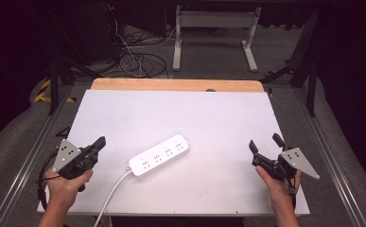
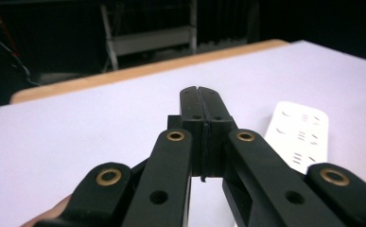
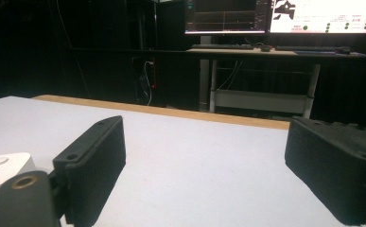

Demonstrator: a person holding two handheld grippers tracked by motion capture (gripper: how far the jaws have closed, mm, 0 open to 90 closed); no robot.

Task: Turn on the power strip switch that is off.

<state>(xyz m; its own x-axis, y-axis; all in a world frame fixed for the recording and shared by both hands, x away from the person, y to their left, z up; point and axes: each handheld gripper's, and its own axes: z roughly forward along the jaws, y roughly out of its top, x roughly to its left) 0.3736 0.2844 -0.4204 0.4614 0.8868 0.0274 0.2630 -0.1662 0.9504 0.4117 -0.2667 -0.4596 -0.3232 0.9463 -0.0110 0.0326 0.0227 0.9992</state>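
Flanking white power strip (image 1: 159,155) at frame centre on white table (image 1: 195,113): left gripper (image 1: 98,143), lower left, jaws pressed together; right gripper (image 1: 265,143), lower right, jaws wide apart, likely readied for grasp. Strip cord (image 1: 112,194) trails toward bottom edge.

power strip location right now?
In the high view the white power strip lies diagonally on the white table, near its front centre, between the left gripper and right gripper, untouched by both.
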